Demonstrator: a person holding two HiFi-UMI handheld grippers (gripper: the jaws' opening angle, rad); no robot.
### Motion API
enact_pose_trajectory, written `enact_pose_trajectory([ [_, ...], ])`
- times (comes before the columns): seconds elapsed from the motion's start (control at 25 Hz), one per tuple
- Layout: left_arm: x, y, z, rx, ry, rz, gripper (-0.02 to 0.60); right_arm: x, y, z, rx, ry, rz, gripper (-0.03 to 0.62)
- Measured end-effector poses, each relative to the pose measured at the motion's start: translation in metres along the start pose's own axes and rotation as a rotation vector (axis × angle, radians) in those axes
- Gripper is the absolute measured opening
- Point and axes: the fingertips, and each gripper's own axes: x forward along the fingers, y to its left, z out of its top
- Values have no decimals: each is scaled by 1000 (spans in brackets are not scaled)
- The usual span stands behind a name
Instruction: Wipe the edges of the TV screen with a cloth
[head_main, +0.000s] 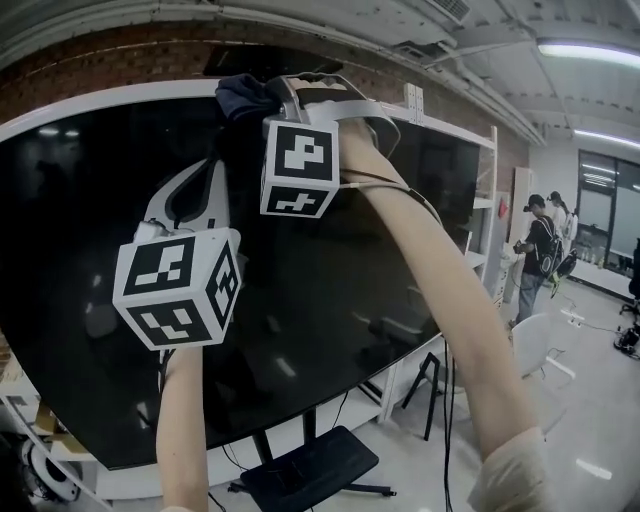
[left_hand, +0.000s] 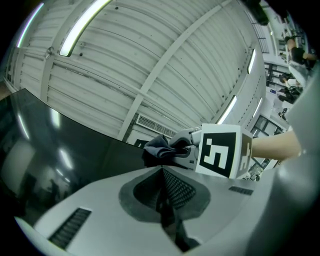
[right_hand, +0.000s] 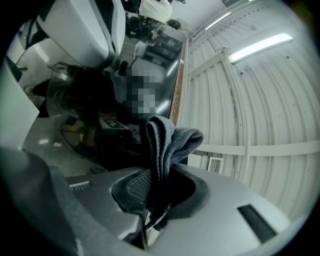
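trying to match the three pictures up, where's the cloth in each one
Head view: the cloth sits top centre, on the upper edge of the TV screen.
Left gripper view: mid-frame, at the screen's top edge.
Right gripper view: centre, clamped in the right gripper.
Shared landmark: the dark TV screen.

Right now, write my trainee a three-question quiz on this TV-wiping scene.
1. True or false: the left gripper holds the cloth.
2. Which edge of the TV is the cloth at? A) top B) bottom C) right side
3. Short answer: is the left gripper open or shut?

Key
1. False; the right gripper is shut on it.
2. A
3. Shut, with nothing between its jaws.
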Motion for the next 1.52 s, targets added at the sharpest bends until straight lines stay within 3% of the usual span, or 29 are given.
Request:
enact_pose_trajectory([
  [0.68,19,-46,-26,17,37,-14,16,-1,17,-69,-48,60,8,49],
  [1.2,70,-104,-33,69,-7,48,16,1,26,-111,-68,-66,13,49],
  [1.52,110,-166,-49,101,-11,70,16,-3,48,-175,-90,-106,7,49],
])
